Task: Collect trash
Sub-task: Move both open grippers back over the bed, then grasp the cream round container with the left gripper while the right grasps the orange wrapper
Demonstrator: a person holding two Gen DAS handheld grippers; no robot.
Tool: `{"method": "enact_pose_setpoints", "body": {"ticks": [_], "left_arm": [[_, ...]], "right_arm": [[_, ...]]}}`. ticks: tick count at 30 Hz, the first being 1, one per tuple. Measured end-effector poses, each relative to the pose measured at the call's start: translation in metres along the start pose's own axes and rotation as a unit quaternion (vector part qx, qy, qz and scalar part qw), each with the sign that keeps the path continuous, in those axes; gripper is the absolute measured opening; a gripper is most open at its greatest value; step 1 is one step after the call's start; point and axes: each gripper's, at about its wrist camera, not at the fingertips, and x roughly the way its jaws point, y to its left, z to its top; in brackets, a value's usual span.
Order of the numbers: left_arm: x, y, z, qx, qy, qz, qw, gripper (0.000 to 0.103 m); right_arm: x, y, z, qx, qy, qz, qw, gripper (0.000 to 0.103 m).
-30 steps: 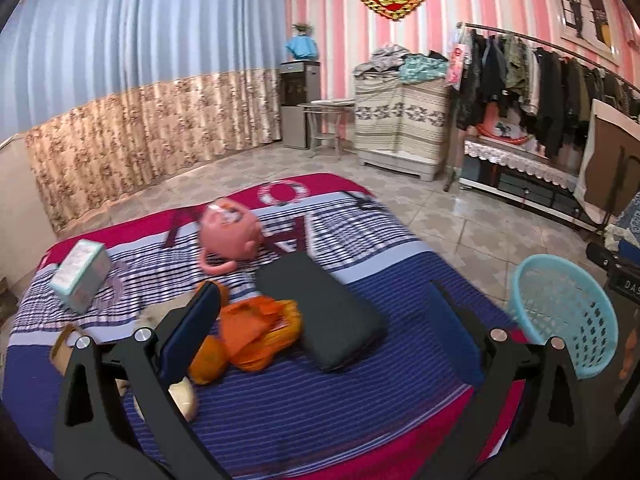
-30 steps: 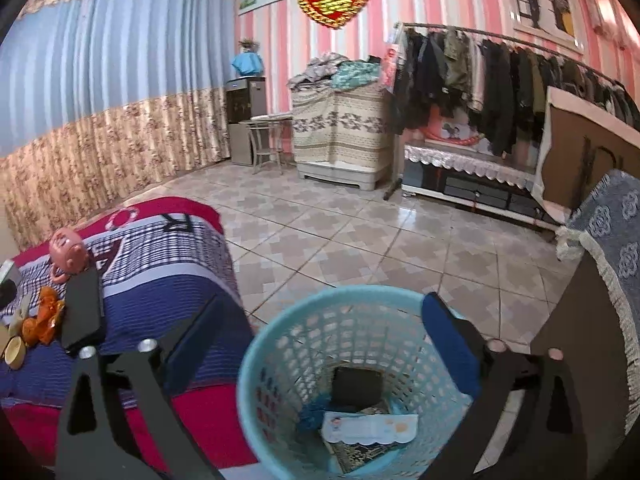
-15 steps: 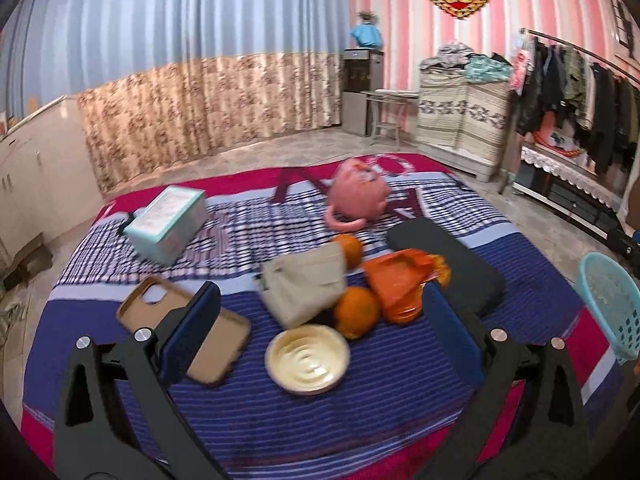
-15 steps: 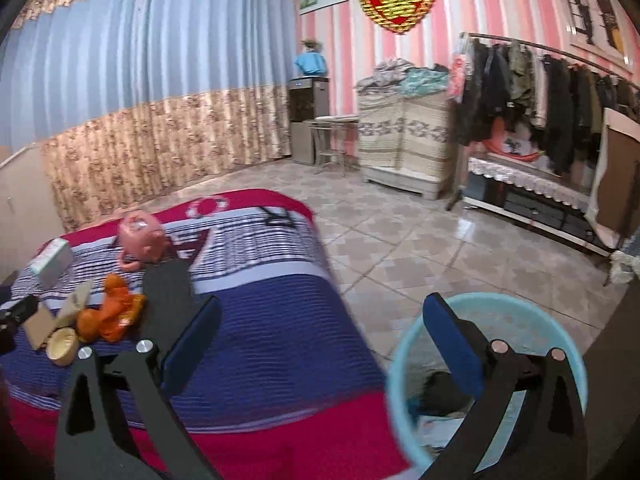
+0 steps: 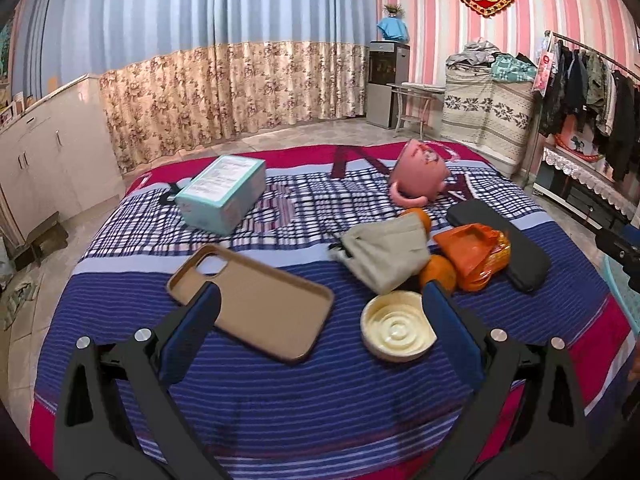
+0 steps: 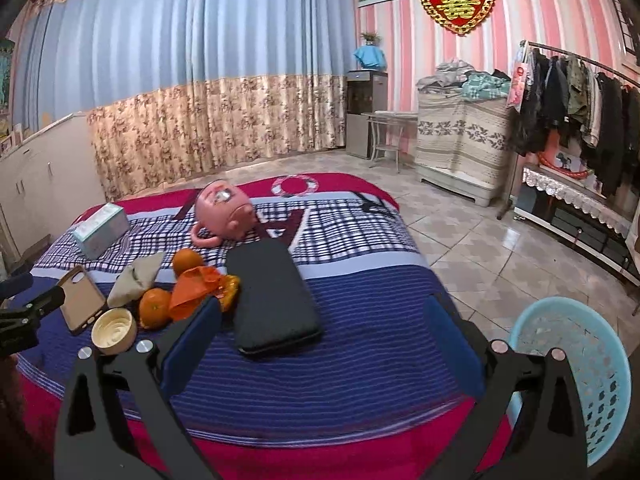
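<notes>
Trash lies clustered on the bed, all placed here relative to the cream lid: left of it a tan phone case, behind it a crumpled grey bag, 2 oranges and an orange wrapper, with a black case farther right. Left gripper hovers spread and empty just before the lid. Right gripper is spread too, empty. Far right stands the blue basket.

Left tongs spread wide, right tongs likewise, both empty
</notes>
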Motion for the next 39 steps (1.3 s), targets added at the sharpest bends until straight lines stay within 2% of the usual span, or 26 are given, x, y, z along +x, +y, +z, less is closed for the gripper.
{"method": "enact_pose_setpoints", "body": {"ticks": [8,13,17,21,28,30,33,35,37,39], "left_arm": [[0.002,0.025,-0.013,-0.019,0.02,0.01,0.9996,0.097],[0.005,0.032,-0.023,-0.012,0.03,0.018,0.9993,0.097],[0.01,0.035,-0.026,-0.026,0.039,0.004,0.9989,0.097],[0.016,0.022,-0.027,-0.016,0.046,-0.018,0.9987,0.097],[0.036,-0.029,-0.022,0.018,0.077,-0.068,0.9945,0.097],[0.047,-0.043,-0.021,0.035,0.094,-0.066,0.9928,0.097],[0.06,-0.055,-0.022,0.046,0.115,-0.081,0.9889,0.086],[0.065,-0.062,-0.024,0.056,0.126,-0.09,0.9864,0.07],[0.066,-0.064,-0.025,0.062,0.124,-0.087,0.9866,0.061],[0.062,-0.06,-0.025,0.054,0.117,-0.094,0.9872,0.061]], "right_arm": [[0.004,0.015,-0.005,-0.016,0.01,0.002,1.0,0.098],[0.009,0.021,-0.005,-0.013,0.016,0.004,1.0,0.098],[0.018,0.028,-0.008,-0.012,0.029,0.005,0.999,0.098],[0.026,0.033,-0.01,-0.022,0.043,-0.006,0.999,0.098],[0.031,0.021,-0.01,-0.004,0.049,-0.027,0.998,0.098],[0.032,0.016,-0.009,0.007,0.051,-0.029,0.998,0.098],[0.034,0.011,-0.008,0.023,0.052,-0.027,0.998,0.098],[0.037,0.009,-0.008,0.029,0.054,-0.024,0.998,0.098],[0.041,0.012,-0.007,0.031,0.056,-0.017,0.998,0.098],[0.046,0.017,-0.007,0.03,0.059,-0.007,0.998,0.098]]}}
